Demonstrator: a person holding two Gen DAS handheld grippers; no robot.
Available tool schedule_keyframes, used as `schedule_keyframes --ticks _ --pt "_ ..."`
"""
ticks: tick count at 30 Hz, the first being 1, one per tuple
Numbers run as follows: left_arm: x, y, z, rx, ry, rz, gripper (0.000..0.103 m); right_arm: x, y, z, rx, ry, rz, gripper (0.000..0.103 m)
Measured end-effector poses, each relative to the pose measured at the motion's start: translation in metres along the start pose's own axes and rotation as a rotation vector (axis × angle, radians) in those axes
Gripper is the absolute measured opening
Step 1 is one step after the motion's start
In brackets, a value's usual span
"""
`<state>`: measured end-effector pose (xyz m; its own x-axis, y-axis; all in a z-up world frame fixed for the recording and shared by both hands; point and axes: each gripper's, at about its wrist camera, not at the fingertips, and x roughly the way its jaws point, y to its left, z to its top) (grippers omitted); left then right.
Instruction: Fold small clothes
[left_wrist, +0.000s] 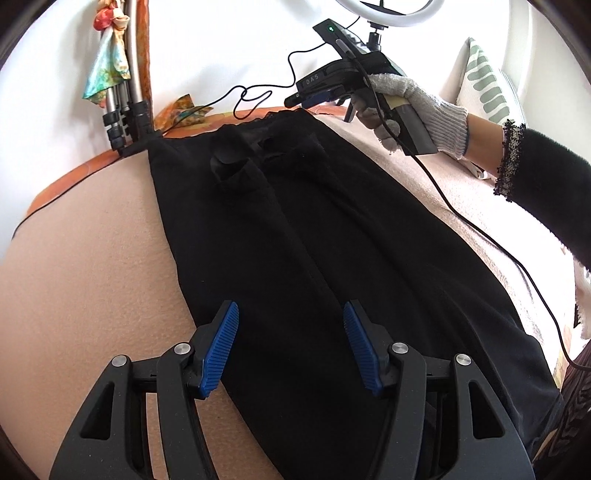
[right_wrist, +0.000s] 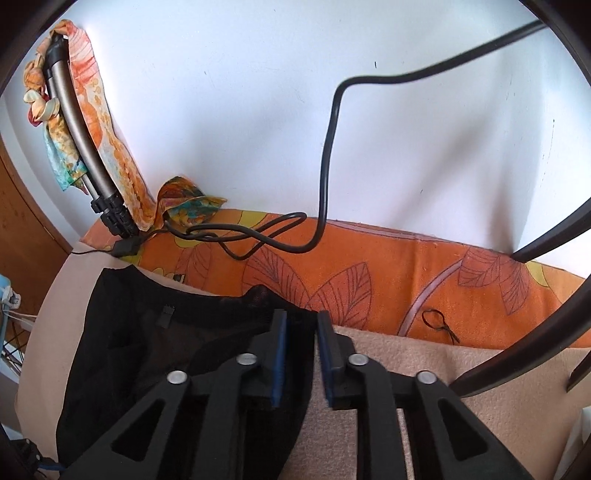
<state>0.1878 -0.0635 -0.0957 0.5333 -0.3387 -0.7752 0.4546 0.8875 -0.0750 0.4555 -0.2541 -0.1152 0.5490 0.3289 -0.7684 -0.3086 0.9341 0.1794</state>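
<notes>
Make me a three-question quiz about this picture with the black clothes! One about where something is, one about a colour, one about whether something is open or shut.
1. Where does the black garment lie?
A. on a beige blanket
B. in a basket
C. on a hanger

2. What colour are the pads on the left gripper fingers?
A. red
B. blue
C. yellow

3. How does the left gripper stand?
A. shut on the garment
B. open above the garment
C. holding a cable

Answers: 1 A, the dark cloth is spread flat on the beige cover. 2 B, both ribbed pads are blue. 3 B, the pads stand well apart with only flat cloth below them.
</notes>
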Motion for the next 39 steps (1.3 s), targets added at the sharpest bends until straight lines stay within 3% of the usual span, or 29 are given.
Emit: schedule_keyframes --ticks 3,9,19,26,30,39 --pt "0.000 0.003 0.001 -0.009 -0.003 -0.003 0.059 -0.017 0.007 0.001 -0.019 -0.041 -0.047 0.037" --pt "-0.010 0.008 0.000 -0.034 -0.015 0.008 0.059 -0.056 0.017 -0.016 0.024 -0.054 0.039 0.030" --pt "-0.064 0.003 -0.009 -0.041 -0.044 0.036 0.059 -0.143 0.041 -0.072 0.017 -0.064 0.035 0.032" --pt "-0.105 -0.013 -0.043 -0.090 -0.025 0.033 0.059 -0.210 0.060 -0.153 0.023 -0.014 0.014 0.032" --pt "-0.119 -0.029 -0.071 -0.091 -0.011 0.019 0.059 -0.239 0.078 -0.214 0.043 0.030 0.059 0.033" --pt "-0.122 -0.089 -0.103 -0.041 0.007 -0.153 0.058 -0.274 0.139 -0.320 -0.053 0.064 0.125 0.031"
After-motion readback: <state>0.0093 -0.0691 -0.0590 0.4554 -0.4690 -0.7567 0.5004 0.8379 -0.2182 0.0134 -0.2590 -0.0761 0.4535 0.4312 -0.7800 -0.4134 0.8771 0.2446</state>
